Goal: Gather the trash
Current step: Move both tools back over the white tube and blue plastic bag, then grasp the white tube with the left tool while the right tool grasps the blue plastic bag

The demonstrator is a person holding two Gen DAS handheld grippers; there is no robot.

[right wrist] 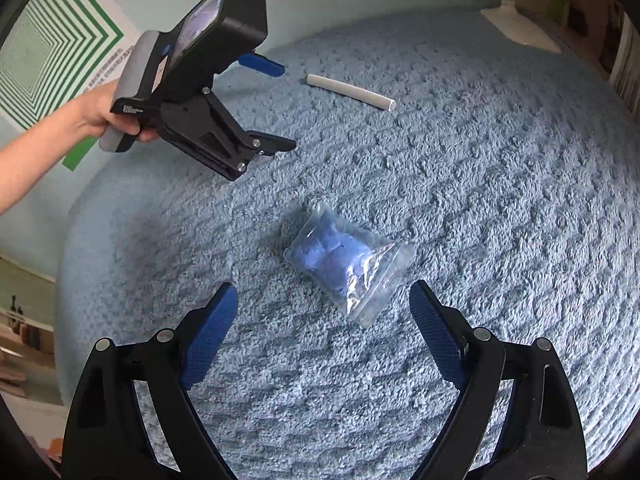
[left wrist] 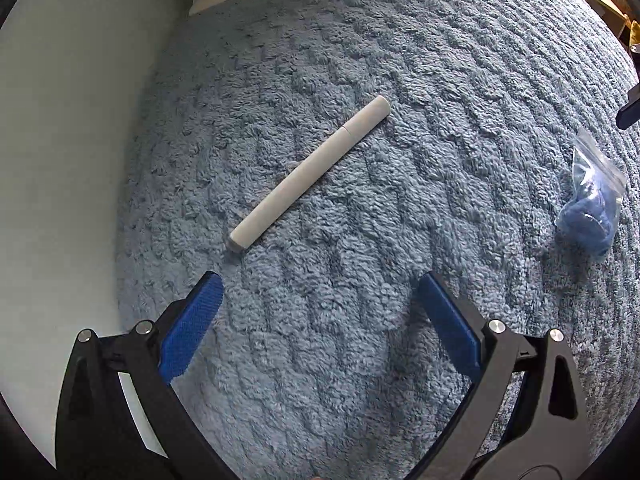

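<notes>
A white tube (left wrist: 310,172) lies diagonally on the blue carpet, just ahead of my open, empty left gripper (left wrist: 320,284). It also shows far off in the right wrist view (right wrist: 350,92). A clear plastic bag of blue stuff (right wrist: 344,260) lies on the carpet just ahead of my open, empty right gripper (right wrist: 322,292). The bag also shows at the right edge of the left wrist view (left wrist: 592,200). The left gripper (right wrist: 286,106) also shows in the right wrist view, held in a hand above the carpet, jaws apart.
The fluffy blue carpet (left wrist: 360,340) covers most of the floor. A pale wall (left wrist: 60,120) runs along the left. A green-striped poster (right wrist: 48,48) hangs on the wall. A white base (right wrist: 520,28) and shelves stand at the far right.
</notes>
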